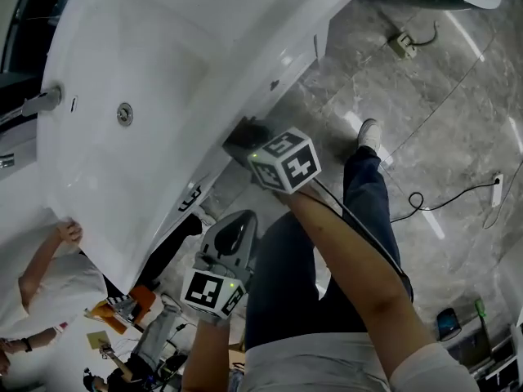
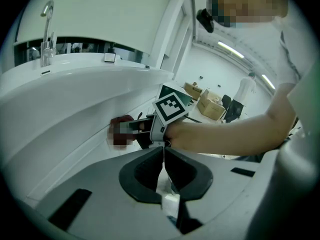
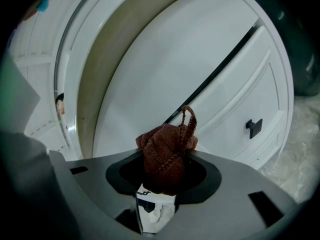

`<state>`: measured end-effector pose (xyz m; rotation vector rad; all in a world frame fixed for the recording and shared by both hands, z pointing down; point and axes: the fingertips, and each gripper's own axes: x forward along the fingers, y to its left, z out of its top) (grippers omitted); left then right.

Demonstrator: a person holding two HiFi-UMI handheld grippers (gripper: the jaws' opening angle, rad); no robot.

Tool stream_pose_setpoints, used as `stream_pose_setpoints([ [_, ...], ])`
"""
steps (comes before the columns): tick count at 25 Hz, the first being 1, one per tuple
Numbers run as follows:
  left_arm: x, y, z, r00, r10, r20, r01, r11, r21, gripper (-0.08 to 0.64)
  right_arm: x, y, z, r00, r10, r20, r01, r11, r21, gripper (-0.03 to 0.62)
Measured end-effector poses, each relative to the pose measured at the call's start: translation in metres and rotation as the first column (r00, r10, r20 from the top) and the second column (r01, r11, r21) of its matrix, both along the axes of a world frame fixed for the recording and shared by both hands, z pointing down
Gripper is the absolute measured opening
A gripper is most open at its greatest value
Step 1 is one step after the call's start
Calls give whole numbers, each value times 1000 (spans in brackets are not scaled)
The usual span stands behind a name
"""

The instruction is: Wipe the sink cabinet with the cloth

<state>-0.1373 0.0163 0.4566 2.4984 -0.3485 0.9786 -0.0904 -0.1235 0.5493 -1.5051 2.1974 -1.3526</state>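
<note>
The dark red-brown knitted cloth [image 3: 167,151] is bunched between the jaws of my right gripper [image 3: 166,164], which is shut on it. In the head view the right gripper [image 1: 243,135] presses against the white sink cabinet [image 1: 286,51] just under the basin's rim. The left gripper view shows the cloth [image 2: 122,124] touching the cabinet front [image 2: 65,154]. A black knob [image 3: 254,127] sits on the cabinet door [image 3: 235,99]. My left gripper [image 2: 163,155] is shut on nothing and hangs below the right one [image 1: 235,223], pointing up at it.
The white basin [image 1: 155,64] has a drain [image 1: 124,113] and a chrome faucet [image 1: 41,103]. Another person's hand [image 1: 70,232] rests on the basin's near rim. Cables and a power strip [image 1: 400,44] lie on the marble floor [image 1: 458,137]. My own leg [image 1: 372,194] stands beside the cabinet.
</note>
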Motion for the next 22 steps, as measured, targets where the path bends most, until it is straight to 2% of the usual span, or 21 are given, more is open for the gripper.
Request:
stream_pose_setpoints([
  [7, 28, 2, -2, 1000, 0, 12, 0, 1000, -8, 21, 12, -1, 1, 996, -87, -3, 87, 996, -13, 166],
  [14, 65, 8, 0, 1000, -4, 21, 4, 999, -37, 21, 84, -3, 3, 1000, -24, -9, 24, 1000, -5, 167],
  [18, 91, 12, 4, 999, 24, 38, -23, 1000, -18, 21, 117, -3, 6, 999, -20, -32, 20, 1000, 2, 167],
  [22, 116, 10, 5, 999, 17, 39, -16, 1000, -20, 21, 148, -4, 12, 999, -4, -42, 4, 1000, -3, 167],
])
